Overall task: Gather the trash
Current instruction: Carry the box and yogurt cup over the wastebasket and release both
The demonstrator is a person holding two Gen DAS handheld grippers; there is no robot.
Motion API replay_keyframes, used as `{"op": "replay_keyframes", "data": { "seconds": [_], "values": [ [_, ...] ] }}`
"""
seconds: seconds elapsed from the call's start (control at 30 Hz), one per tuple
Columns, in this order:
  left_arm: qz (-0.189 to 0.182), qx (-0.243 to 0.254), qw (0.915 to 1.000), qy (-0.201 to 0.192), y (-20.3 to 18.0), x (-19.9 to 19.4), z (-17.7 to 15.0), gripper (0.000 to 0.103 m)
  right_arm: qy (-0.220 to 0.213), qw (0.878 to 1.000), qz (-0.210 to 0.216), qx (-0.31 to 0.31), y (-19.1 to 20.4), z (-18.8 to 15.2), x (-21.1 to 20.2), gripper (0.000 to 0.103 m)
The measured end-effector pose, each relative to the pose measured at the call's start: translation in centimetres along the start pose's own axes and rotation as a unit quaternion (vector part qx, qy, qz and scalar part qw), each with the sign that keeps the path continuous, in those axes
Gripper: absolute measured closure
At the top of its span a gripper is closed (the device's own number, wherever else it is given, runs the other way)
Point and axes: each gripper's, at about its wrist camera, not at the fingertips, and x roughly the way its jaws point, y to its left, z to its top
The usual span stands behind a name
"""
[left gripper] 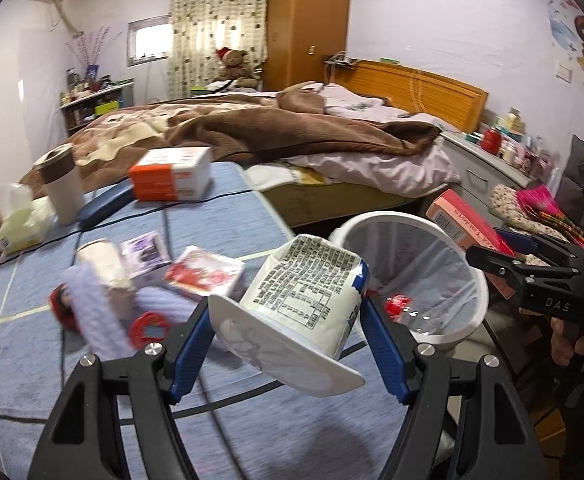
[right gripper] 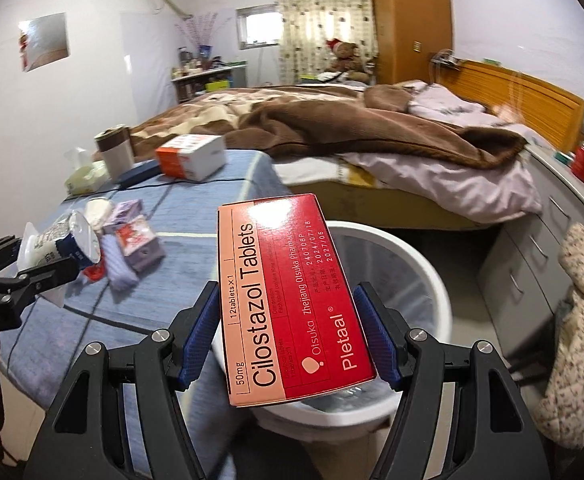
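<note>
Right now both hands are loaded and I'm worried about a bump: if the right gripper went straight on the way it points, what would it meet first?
Likely the white bin: the tablet box held in the right gripper already overlaps its opening, though depth is unclear.

Pale lilac walls [left gripper: 432,20] enclose a bedroom; daylight comes through a small window [left gripper: 149,42] beside a patterned curtain [left gripper: 217,20]. A tall wooden wardrobe [left gripper: 308,20] stands by the bed [left gripper: 251,128], its brown blanket [left gripper: 292,128] rumpled below a wooden headboard [left gripper: 420,92]

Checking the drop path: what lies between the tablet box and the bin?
Nothing: in the right wrist view the tablet box, clamped in the right tongs, hangs over the open bin.
</note>
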Motion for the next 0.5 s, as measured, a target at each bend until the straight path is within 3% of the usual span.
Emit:
{"op": "replay_keyframes", "data": {
  "seconds": [0.5],
  "values": [
    [-0.052, 0.049, 0.9969, 0.034, -7.5, 5.6, 0.9, 0.028, 0.057, 0.996, -0.051, 0.045, -5.9, -1.4, 3.3, 0.034]
  ]
}}
